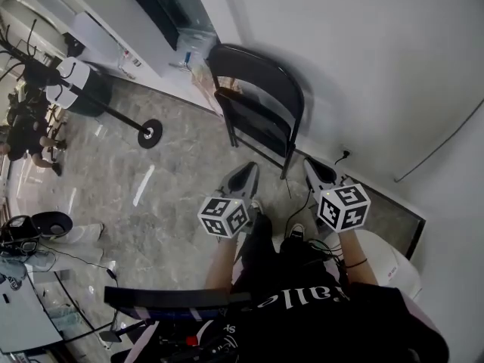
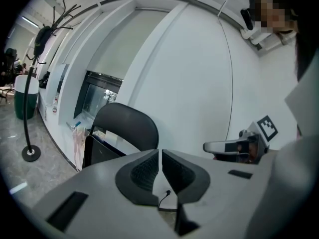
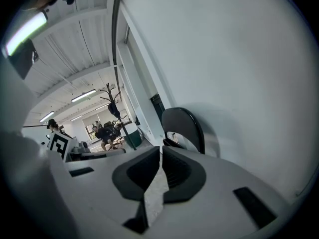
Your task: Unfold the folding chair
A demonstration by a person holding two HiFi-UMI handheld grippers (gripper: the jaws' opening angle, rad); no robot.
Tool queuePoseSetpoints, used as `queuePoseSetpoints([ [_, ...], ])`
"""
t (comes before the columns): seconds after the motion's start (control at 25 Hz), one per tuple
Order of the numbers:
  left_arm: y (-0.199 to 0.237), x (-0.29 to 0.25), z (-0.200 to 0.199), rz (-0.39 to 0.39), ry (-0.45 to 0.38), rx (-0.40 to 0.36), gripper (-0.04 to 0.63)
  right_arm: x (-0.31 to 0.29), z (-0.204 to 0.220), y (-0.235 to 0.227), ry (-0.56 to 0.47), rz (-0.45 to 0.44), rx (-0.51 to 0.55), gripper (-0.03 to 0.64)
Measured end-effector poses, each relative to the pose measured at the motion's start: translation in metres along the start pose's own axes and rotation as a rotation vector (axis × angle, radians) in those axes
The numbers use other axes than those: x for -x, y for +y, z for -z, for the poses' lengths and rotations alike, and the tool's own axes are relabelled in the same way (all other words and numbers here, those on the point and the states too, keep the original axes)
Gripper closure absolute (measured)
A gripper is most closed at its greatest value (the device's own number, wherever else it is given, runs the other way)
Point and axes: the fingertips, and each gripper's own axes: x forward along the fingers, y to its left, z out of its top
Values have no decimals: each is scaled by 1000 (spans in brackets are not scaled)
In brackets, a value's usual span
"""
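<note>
A black folding chair [image 1: 259, 100] leans folded against the white wall, its rounded back on top and its legs on the grey floor. The same chair [image 2: 121, 133] shows beyond the left jaws, and the chair [image 3: 183, 126] stands ahead in the right gripper view. My left gripper [image 1: 243, 178] is shut with nothing in it, a short way in front of the chair's legs. To its right my right gripper [image 1: 319, 174] is shut and empty too, near the wall. Neither touches the chair.
A coat stand [image 1: 149, 132] with a round base stands on the floor left of the chair. A dark glass cabinet [image 1: 175, 10] sits behind it by the wall. A cable and plug [image 1: 342, 156] run along the wall's foot. People sit at the far left [image 1: 26, 131].
</note>
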Motion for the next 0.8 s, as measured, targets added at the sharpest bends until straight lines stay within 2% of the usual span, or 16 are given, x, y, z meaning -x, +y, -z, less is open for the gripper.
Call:
queuePoseSetpoints([
  [0.4,70,-76,-9,7,36,82,588,-63,-31,-36,15,18,16,589],
  [0.8,163,-153,-27,42,106,212,510,-171,-108,-52,40,23,98,586],
])
